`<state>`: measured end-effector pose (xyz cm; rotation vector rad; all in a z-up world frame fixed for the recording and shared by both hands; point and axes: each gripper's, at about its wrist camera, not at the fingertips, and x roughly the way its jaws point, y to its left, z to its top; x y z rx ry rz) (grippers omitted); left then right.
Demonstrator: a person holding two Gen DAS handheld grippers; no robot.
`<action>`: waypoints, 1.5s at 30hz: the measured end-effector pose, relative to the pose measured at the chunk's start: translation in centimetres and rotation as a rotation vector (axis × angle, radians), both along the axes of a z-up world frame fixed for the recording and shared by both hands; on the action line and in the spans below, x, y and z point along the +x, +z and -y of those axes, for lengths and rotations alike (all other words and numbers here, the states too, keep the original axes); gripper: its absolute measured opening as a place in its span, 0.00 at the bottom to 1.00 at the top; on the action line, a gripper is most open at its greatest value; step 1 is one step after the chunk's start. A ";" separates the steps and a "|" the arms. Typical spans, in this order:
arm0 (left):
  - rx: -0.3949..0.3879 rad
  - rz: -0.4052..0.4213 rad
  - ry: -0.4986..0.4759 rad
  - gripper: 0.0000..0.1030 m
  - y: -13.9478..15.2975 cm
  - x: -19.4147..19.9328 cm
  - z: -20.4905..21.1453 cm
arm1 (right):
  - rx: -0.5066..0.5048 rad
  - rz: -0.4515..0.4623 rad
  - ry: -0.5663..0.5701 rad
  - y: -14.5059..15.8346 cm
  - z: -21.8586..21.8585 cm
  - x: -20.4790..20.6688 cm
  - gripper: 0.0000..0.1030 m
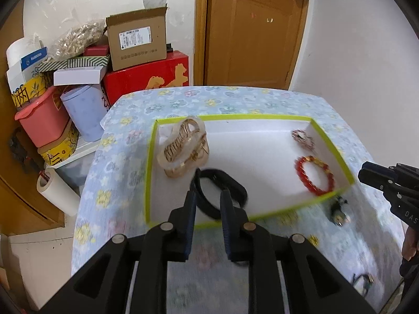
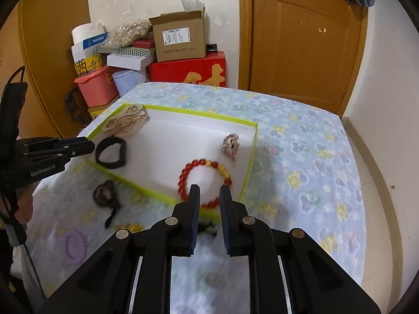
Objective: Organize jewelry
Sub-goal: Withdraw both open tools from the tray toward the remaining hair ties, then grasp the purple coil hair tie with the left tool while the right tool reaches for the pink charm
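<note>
**Jewelry gathered in the green-edged tray**

Your left tongs (image 1: 208,196) hang spread over the near edge of the tray (image 1: 150,172), with the black band (image 1: 222,183) lying on the white floor just beyond the tips, gripped by neither finger. Your right tongs (image 2: 209,191) are spread too, holding nothing, poised above the red bead bracelet (image 2: 204,180) in the tray's near right corner. The gold hair clip (image 1: 184,144) leans in the far left corner; the sparkly brooch (image 2: 230,144) lies by the right wall. On the flowered table (image 2: 301,157), outside the tray, lie a dark beaded string (image 2: 106,196) and a purple coil tie (image 2: 74,244).
</note>
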<state>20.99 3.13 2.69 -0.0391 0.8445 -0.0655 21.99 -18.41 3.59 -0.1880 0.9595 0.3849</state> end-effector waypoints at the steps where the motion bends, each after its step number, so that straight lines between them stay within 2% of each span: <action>1: -0.005 0.003 -0.004 0.20 0.2 -0.8 0.1 | 0.003 -0.001 -0.001 0.1 0.1 -0.6 0.15; 15: -0.032 0.033 -0.024 0.21 1.8 -10.5 2.2 | 0.041 0.023 -0.023 3.1 1.6 -10.2 0.17; 20: -0.035 0.048 -0.027 0.28 2.3 -13.4 2.7 | 0.046 0.031 -0.020 3.6 1.8 -12.9 0.20; 26: -0.047 0.052 -0.024 0.29 2.5 -16.1 3.2 | 0.055 0.034 -0.016 4.1 1.8 -15.3 0.21; 41: -0.048 0.048 -0.036 0.30 2.2 -18.9 4.2 | 0.075 0.035 -0.019 4.4 2.4 -17.9 0.22; 45: -0.054 0.041 -0.036 0.31 1.8 -18.8 4.2 | 0.077 0.028 -0.027 4.1 2.5 -17.8 0.28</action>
